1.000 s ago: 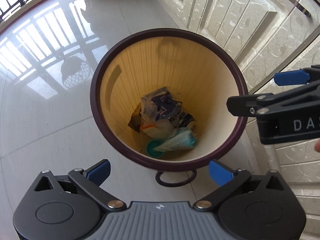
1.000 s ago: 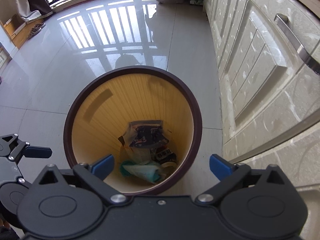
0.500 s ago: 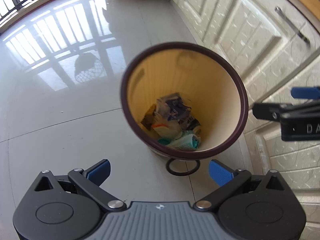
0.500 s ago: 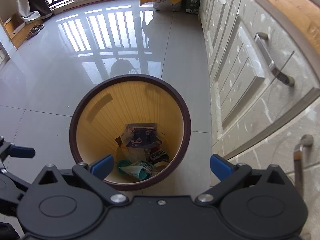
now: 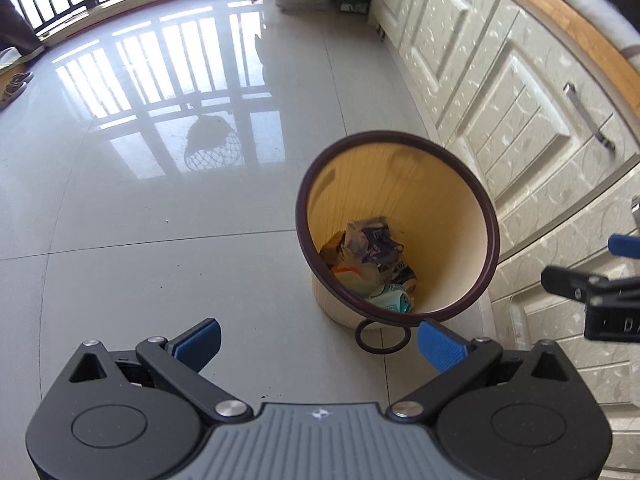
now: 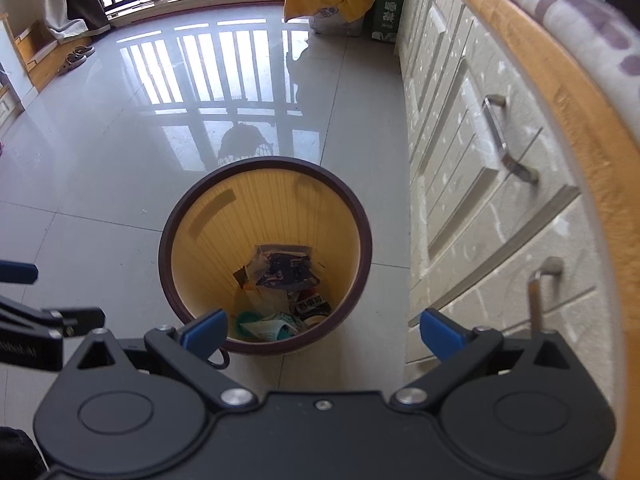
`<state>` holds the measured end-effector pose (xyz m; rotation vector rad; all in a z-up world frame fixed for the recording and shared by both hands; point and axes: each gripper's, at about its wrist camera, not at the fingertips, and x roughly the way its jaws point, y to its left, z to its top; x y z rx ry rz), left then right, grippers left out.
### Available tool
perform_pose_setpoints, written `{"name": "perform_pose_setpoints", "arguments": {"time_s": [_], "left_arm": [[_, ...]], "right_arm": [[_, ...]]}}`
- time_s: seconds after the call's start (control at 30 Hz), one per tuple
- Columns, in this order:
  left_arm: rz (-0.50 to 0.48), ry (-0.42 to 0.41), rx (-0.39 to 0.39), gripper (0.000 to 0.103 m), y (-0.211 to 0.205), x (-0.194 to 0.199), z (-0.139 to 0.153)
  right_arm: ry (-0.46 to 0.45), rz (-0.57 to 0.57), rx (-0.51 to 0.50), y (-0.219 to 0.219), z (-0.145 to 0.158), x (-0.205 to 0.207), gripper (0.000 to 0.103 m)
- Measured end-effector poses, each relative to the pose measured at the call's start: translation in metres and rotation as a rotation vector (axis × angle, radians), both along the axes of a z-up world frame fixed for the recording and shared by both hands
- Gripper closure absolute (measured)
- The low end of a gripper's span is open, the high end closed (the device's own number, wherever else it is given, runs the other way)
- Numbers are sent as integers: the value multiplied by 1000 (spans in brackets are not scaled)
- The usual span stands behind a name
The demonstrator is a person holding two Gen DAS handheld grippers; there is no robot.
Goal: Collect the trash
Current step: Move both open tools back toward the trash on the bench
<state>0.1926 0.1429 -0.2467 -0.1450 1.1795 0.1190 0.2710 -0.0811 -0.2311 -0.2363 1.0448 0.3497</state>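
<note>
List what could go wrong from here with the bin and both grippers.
1. The trash bin stands close beside the cabinet; a swing of the open right gripper might strike the cabinet handle.
2. The dark ring on the floor by the bin's base may get overlooked by the open left gripper.

Crumpled wrappers (image 5: 370, 258) heaped at bottom of upright yellow bin (image 5: 440, 200), dark-rimmed, beside cabinets.

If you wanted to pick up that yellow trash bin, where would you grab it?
Probably the dark rim of the trash bin. It stands upright and open, so come down from above with one finger inside the wall and one outside. The side nearest the right gripper looks easiest; the cabinet crowds the far side.
</note>
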Motion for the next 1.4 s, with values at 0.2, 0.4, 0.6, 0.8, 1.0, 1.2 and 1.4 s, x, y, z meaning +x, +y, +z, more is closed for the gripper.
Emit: {"name": "perform_pose_setpoints", "arguments": {"time_s": [0.2,0.4,0.6,0.8,1.0,1.2,1.4], "left_arm": [[27,-33,9,0,3,-12,19],[48,-94,25,0,-1,-29,39],[13,-167,70,0,-13,-48,67],[6,-251,108,0,-24,-66,97],[25,-357,109,0,-32,-83,130],[50,-483,97,0,-44,-92,164],[35,-623,73,0,-67,-94,198]], "right_arm": [[-27,-4,5,-7,19,-15,0],[-61,-24,17,-17,38,-29,0],[-125,-35,35,-23,63,-47,0],[-208,-29,60,-28,88,-65,0],[-323,-51,90,-36,112,-77,0],[-472,-86,121,-48,139,-91,0],[-586,-143,182,-73,171,-102,0]]}}
